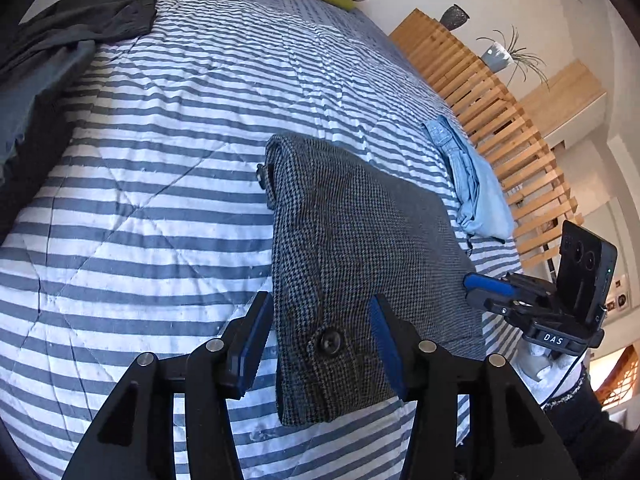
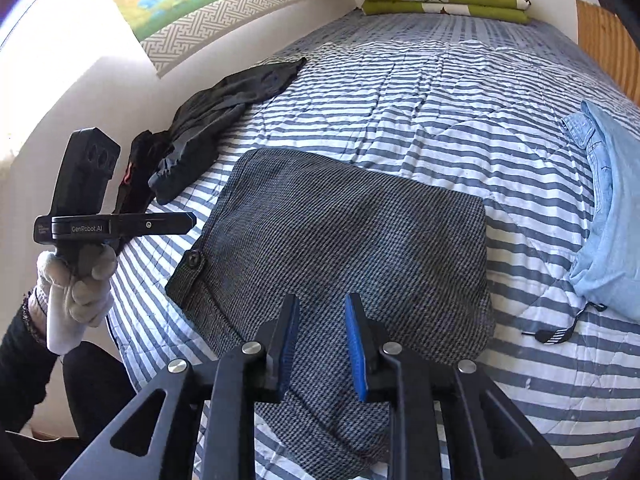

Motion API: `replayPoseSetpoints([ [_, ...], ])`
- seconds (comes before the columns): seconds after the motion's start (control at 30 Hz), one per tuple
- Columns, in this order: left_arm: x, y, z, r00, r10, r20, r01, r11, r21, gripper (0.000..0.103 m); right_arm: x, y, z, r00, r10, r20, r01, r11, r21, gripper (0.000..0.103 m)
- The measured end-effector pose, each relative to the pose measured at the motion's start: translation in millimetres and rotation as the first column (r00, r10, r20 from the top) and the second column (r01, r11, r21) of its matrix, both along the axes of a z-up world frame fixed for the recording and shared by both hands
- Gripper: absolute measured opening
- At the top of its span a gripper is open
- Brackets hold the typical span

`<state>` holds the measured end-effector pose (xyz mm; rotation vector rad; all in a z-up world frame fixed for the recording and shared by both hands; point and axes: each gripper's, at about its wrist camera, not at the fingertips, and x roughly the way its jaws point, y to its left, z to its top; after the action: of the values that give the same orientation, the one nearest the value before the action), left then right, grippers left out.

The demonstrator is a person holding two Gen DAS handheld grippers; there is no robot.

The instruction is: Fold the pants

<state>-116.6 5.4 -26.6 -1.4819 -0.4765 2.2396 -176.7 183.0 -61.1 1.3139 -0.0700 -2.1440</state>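
Between the parted jaws of the left gripper (image 1: 320, 330) lies the buttoned waistband corner of the folded grey tweed pants (image 1: 360, 264), with a dark button (image 1: 330, 340) showing in the gap; the blue pads stand wide open on either side and do not pinch the cloth. Ahead of those jaws the pants stretch away as a compact rectangle on the blue-and-white striped bed (image 1: 160, 184). To their right, the right gripper (image 1: 492, 292) hovers by the far edge of the pants. Seen from its own camera, the right gripper (image 2: 322, 334) also has its jaws apart, poised over the near part of the pants (image 2: 344, 240) without holding them. Left of those jaws, a gloved hand (image 2: 76, 296) grips the other tool's handle. Beyond and to the left sits a heap of dark clothes (image 2: 216, 112); off to the right lies a light blue garment (image 2: 612, 208), and folded green bedding (image 2: 440, 0) rests at the far end.
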Motion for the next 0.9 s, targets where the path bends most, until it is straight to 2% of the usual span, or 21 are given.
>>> replayPoseSetpoints([
  [0.07,-2.6,4.7,-19.2,0.999,0.002,0.043,-0.001,0.999,-0.035,0.053,-2.6,-10.0,-17.2,0.999,-0.007,0.033,0.006,1.0,0.02,0.021],
  [0.13,-5.4,9.2,-41.4,0.998,0.006,0.069,0.003,0.991,-0.13,0.061,-8.2,-21.1,-40.5,0.998,-0.012,0.063,0.008,0.998,0.062,0.022],
  [0.17,-6.1,8.1,-47.1,0.997,0.015,0.074,-0.006,0.992,-0.125,0.061,-9.1,-25.9,-44.3,0.998,-0.007,0.055,0.003,0.998,0.069,0.022],
  [0.27,-3.6,0.0,-34.3,0.998,0.044,0.043,-0.039,0.994,-0.1,0.06,-7.3,-33.6,-34.8,0.999,0.005,0.048,-0.011,0.993,0.119,0.021],
  [0.4,3.6,-5.4,3.7,0.995,0.085,-0.058,-0.089,0.994,-0.059,0.057,7.1,-3.7,-7.2,1.0,-0.015,-0.005,0.015,0.999,0.035,0.022],
  [0.47,2.3,5.7,22.9,0.992,0.062,-0.109,-0.065,0.998,-0.022,0.045,13.1,13.1,2.3,0.996,-0.068,-0.063,0.069,0.998,0.008,0.022],
  [0.53,-6.3,31.1,35.0,0.99,0.009,-0.141,-0.012,1.0,-0.02,0.035,12.3,23.2,10.8,0.988,-0.117,-0.099,0.113,0.993,-0.039,0.022],
  [0.57,-14.4,47.5,35.8,0.99,-0.027,-0.14,0.025,1.0,-0.018,0.028,9.3,26.5,12.9,0.985,-0.138,-0.106,0.132,0.989,-0.061,0.022],
  [0.67,-39.5,96.1,29.5,0.986,-0.102,-0.128,0.102,0.995,-0.013,0.015,-8.8,22.1,14.2,0.979,-0.173,-0.105,0.161,0.98,-0.114,0.022],
  [0.7,-46.0,110.1,24.6,0.983,-0.125,-0.131,0.12,0.992,-0.045,0.015,-15.6,18.5,11.7,0.976,-0.189,-0.104,0.177,0.977,-0.117,0.022],
  [0.77,-54.9,130.1,7.7,0.978,-0.158,-0.139,0.13,0.972,-0.194,0.01,-30.4,10.5,2.0,0.978,-0.202,-0.056,0.193,0.971,-0.143,0.022],
  [0.8,-59.6,132.3,-7.2,0.978,-0.171,-0.121,0.138,0.96,-0.243,0.008,-36.2,7.8,-5.1,0.98,-0.196,-0.02,0.191,0.97,-0.154,0.022],
  [0.83,-64.3,128.0,-24.2,0.982,-0.165,-0.092,0.139,0.961,-0.241,0.006,-41.3,1.8,-15.7,0.982,-0.187,0.007,0.187,0.974,-0.129,0.021],
  [0.87,-64.9,118.7,-34.5,0.986,-0.138,-0.099,0.12,0.979,-0.166,0.005,-44.9,-5.2,-30.1,0.984,-0.179,0.015,0.18,0.982,-0.057,0.019],
  [0.9,-61.8,112.1,-37.5,0.985,-0.13,-0.112,0.116,0.985,-0.128,0.005,-47.8,-12.1,-51.1,0.985,-0.17,0.026,0.169,0.985,0.033,0.008],
])
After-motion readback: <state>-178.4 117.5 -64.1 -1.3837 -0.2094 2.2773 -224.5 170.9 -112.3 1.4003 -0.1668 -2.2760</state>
